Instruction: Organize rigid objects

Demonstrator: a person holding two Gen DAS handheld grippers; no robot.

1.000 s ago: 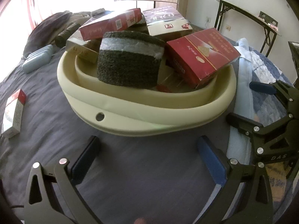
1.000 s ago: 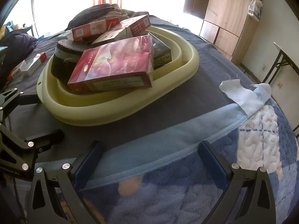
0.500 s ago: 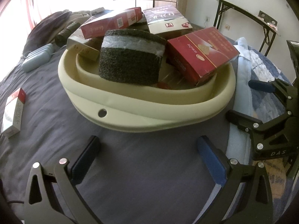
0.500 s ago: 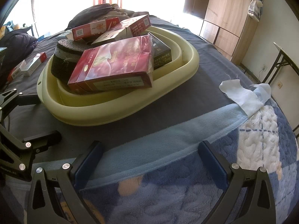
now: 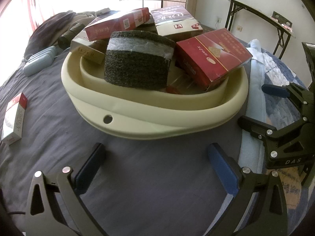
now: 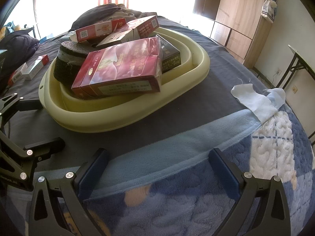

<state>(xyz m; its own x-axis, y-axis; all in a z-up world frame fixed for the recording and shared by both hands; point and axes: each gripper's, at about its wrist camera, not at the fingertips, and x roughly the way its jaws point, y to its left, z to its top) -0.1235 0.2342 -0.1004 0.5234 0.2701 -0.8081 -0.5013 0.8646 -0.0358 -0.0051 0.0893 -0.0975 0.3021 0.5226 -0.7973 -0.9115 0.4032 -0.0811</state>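
A cream oval basin (image 5: 149, 122) (image 6: 122, 116) sits on the bed, piled with several boxes. A dark sponge block with a white band (image 5: 137, 63) (image 6: 69, 57) stands at its near side. A large red carton (image 5: 212, 55) (image 6: 122, 68) leans on the rim. My left gripper (image 5: 157, 161) is open just short of the basin, with nothing between its fingers. My right gripper (image 6: 157, 165) is open over the blue blanket, apart from the basin, and shows at the right edge of the left wrist view (image 5: 261, 104).
A small red-and-white box (image 5: 14, 121) lies on the dark sheet at left, more small boxes (image 6: 33, 66) beyond. A pale blue case (image 5: 39, 63) and dark clothes (image 6: 98, 15) lie past the basin. A white cloth (image 6: 254, 100) rests on the blanket. A folding table (image 5: 259, 13) stands beyond the bed.
The left gripper has drawn back slightly from the basin, which now sits a little higher in its view. The right gripper has hardly moved. Both stay open.
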